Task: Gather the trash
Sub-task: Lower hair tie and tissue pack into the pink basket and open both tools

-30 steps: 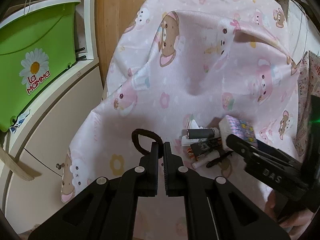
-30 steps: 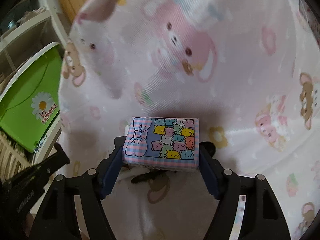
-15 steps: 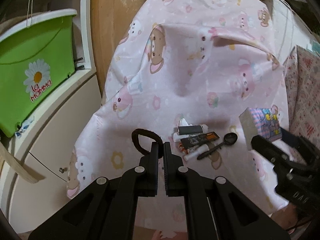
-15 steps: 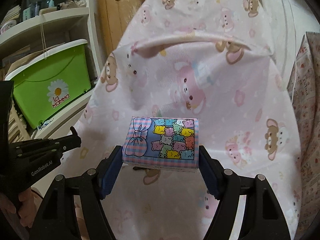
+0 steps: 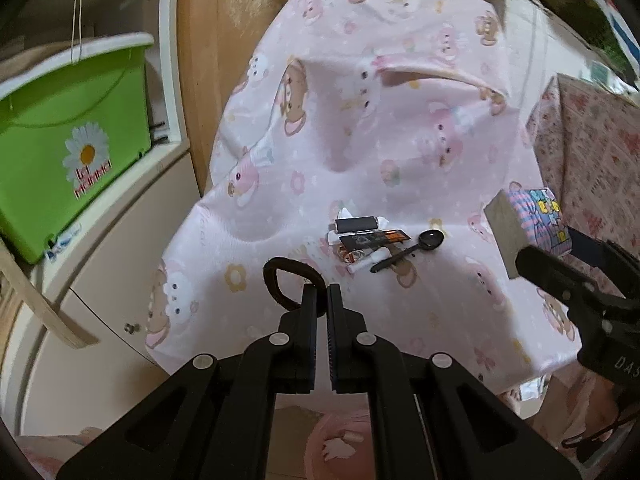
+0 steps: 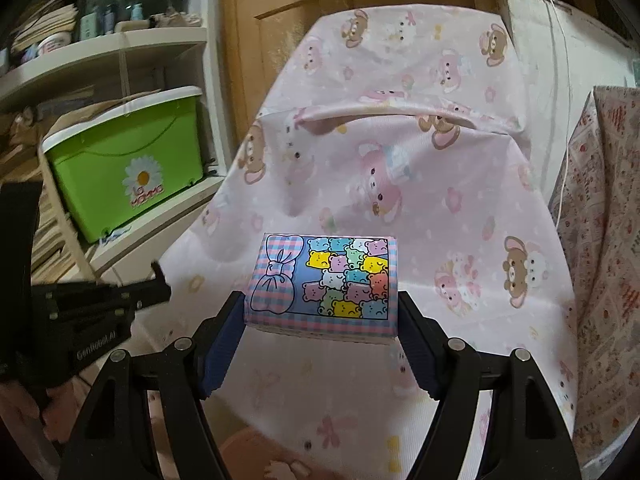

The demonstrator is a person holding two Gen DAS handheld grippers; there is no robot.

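Note:
My right gripper (image 6: 322,312) is shut on a small box printed with coloured bears and a bow (image 6: 324,280), held above the pink bear-print cloth (image 6: 440,200). The box also shows in the left wrist view (image 5: 524,224), at the right. My left gripper (image 5: 322,292) is shut on a black hair tie (image 5: 288,280), whose loop sticks out to the left of the fingertips. On the cloth (image 5: 380,120) lies a small heap of trash (image 5: 366,242): a dark tube, wrappers, a white stick and a black plastic spoon (image 5: 412,248).
A green storage bin with a daisy label (image 5: 68,140) sits on a white shelf at the left, also in the right wrist view (image 6: 128,168). A floral-covered surface (image 5: 592,152) stands at the right. A wooden door (image 6: 340,0) is behind the cloth.
Both grippers have pulled back and up from the cloth. The right gripper carried the bear box away from the trash heap, to the right. The spoon is now uncovered.

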